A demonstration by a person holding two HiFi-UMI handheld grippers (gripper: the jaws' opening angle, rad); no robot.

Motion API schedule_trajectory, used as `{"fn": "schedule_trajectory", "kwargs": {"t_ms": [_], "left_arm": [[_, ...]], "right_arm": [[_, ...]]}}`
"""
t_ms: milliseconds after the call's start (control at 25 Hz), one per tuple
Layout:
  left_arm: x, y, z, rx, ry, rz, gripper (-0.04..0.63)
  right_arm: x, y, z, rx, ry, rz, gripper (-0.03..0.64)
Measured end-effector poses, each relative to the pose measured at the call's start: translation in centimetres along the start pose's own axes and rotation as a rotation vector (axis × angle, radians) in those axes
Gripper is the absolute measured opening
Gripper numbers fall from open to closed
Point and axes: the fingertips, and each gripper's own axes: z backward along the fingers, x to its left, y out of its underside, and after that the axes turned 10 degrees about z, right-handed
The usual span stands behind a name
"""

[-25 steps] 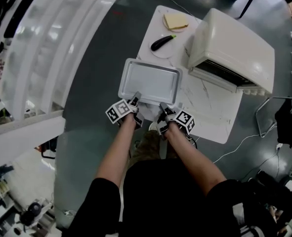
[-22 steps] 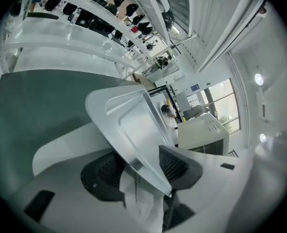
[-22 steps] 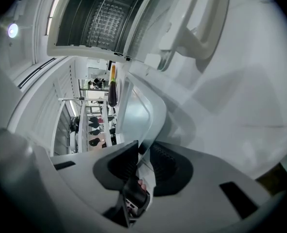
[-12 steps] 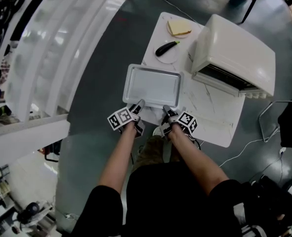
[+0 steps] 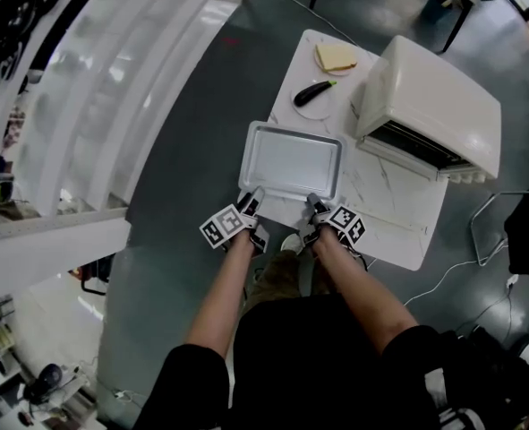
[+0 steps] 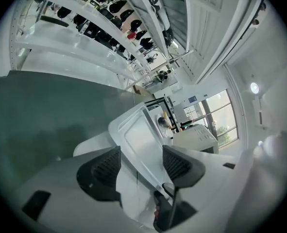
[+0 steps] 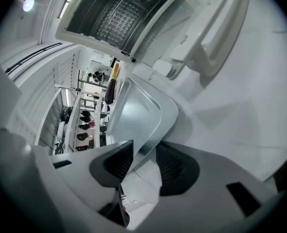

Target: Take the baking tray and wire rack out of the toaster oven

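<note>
The silver baking tray (image 5: 291, 161) lies flat on the white table (image 5: 380, 209), at its left edge. My left gripper (image 5: 251, 201) is at the tray's near rim. Its jaws have just been opening and stand wide, with the tray's (image 6: 143, 140) rim loose between my left gripper's (image 6: 141, 161) pads. My right gripper (image 5: 314, 207) is at the same rim further right. Its jaws have just been opening too, and the tray's (image 7: 133, 115) corner sits in my right gripper's (image 7: 141, 161) gap, unpressed. The wire rack (image 7: 119, 13) is inside the toaster oven (image 5: 430, 106).
The oven door (image 7: 206, 38) hangs open towards the table. At the table's far end a dark eggplant (image 5: 313, 92) lies on a plate, with a slice of toast (image 5: 336, 58) beyond it. Grey floor surrounds the table, and white railings run along the left.
My left gripper's fingers have spread apart and drawn back a little from the tray's near rim. The tray stays flat on the table. The right hand has hardly moved.
</note>
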Motion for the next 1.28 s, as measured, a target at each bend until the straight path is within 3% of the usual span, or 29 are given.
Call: {"fn": "schedule_trajectory", "kwargs": {"t_ms": [160,320,480,560,840,1000,1160,1280], "left_arm": [[-0.1,0.5,0.8,0.004,0.009,-0.003,0.262],[-0.1,1.3,1.7,-0.005,0.005,0.007,0.262],[-0.5,3.4,2.0,0.037,0.015,0.012,0.262],[-0.5,4.2,2.3,0.042,0.015,0.018,0.262],[-0.3,4.6,3.6,0.038,0.014,-0.002,0.262],[-0.3,4.9,4.2,0.039,0.012,-0.018,0.262],[-1.4,5.6,3.9,0.059,0.024,-0.037,0.262],[-3.7,6.4,3.2,0.064,0.083,-0.047,0.262]], "right_arm": [[0.1,0.5,0.9,0.037,0.036,0.065,0.229],[-0.8,0.8,2.9,0.051,0.078,0.103,0.265],[-0.7,0.9,3.3,0.121,0.062,0.226,0.268],[-0.5,0.7,2.9,0.136,0.039,0.237,0.268],[0.1,-0.1,1.6,0.12,0.065,0.246,0.268],[0.8,0.4,1.7,0.122,0.011,0.266,0.268],[1.5,0.5,3.2,0.127,0.01,0.333,0.268],[2.4,-0.5,6.2,0.052,-0.007,0.408,0.262]]}}
